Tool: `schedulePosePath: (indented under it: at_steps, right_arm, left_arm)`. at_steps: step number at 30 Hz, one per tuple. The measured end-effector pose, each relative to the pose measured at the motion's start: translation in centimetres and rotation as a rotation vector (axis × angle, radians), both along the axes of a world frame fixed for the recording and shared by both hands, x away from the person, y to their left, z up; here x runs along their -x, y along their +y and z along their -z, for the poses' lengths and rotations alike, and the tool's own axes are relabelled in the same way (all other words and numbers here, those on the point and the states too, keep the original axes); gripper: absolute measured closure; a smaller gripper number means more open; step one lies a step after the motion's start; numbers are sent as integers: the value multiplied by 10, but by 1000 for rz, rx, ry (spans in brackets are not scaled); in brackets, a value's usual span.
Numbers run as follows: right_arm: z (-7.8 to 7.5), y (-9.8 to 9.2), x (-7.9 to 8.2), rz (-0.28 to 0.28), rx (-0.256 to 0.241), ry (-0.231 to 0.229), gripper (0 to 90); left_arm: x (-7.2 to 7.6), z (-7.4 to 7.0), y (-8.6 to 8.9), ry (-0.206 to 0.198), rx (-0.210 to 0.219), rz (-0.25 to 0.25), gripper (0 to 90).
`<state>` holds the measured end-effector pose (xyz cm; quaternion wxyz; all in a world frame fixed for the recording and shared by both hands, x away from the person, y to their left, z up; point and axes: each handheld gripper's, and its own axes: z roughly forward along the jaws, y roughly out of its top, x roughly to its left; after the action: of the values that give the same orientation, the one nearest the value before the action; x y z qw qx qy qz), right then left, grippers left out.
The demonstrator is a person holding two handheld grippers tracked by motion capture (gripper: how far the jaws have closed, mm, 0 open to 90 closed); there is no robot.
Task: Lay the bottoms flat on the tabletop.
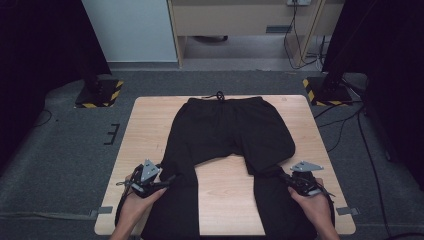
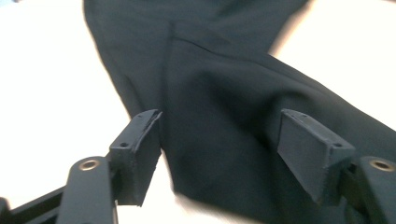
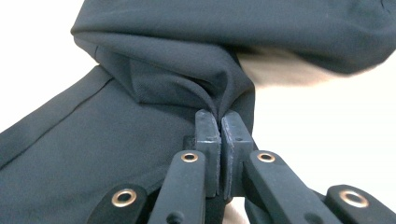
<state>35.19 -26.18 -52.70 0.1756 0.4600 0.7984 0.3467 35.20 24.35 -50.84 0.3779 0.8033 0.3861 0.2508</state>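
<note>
Your right gripper (image 3: 219,122) has its jaws pressed together on a thin pinch of the black trousers (image 1: 227,130), at the outer edge of one leg, where the cloth makes a fold. Your left gripper (image 2: 219,140) is wide apart and holds nothing; its jaws stand on both sides of the edge of the other leg. The trousers lie flat on the wooden table (image 1: 145,120), waistband at the far side, legs coming toward you and over the near edge.

If you lift now with the right side only, I think the cloth will drag and twist, because the left has no hold. The right pinch is small, so it can slip out when you pull. The left may also catch only one layer.

The table top is pale and smooth. Around it is grey carpet (image 1: 60,150), two stand bases (image 1: 99,94) with yellow-black stripes, cables (image 1: 345,125) on the floor, and dark curtains at both sides
</note>
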Motion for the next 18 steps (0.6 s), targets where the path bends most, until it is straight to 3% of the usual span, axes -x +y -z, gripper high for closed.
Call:
schedulePosePath:
  at_steps: [5, 7, 9, 11, 12, 15, 18]
  right_arm:
    - [-7, -15, 32, -1, 31, 29, 873]
    - [-10, -22, 44, 2, 34, 33, 848]
    - [-13, -26, 48, 14, 19, 15, 720]
    - [-18, -23, 43, 33, -13, -40, 551]
    - [-21, -19, 39, 40, -30, -64, 472]
    - [-29, -1, 26, 21, -68, -118, 376]
    - [-28, 20, 14, -11, -79, -123, 345]
  left_arm:
    - [-30, 8, -7, -16, -17, -15, 255]
    - [-40, 13, -9, 1, -29, -21, 244]
    - [-47, 18, -10, 36, -28, -17, 245]
    - [-50, 21, -10, 70, -5, -17, 266]
    - [-50, 22, -10, 77, -3, -16, 295]
    - [-51, 22, -13, 91, -2, 0, 466]
    - [-47, 19, -17, 110, -20, 21, 670]
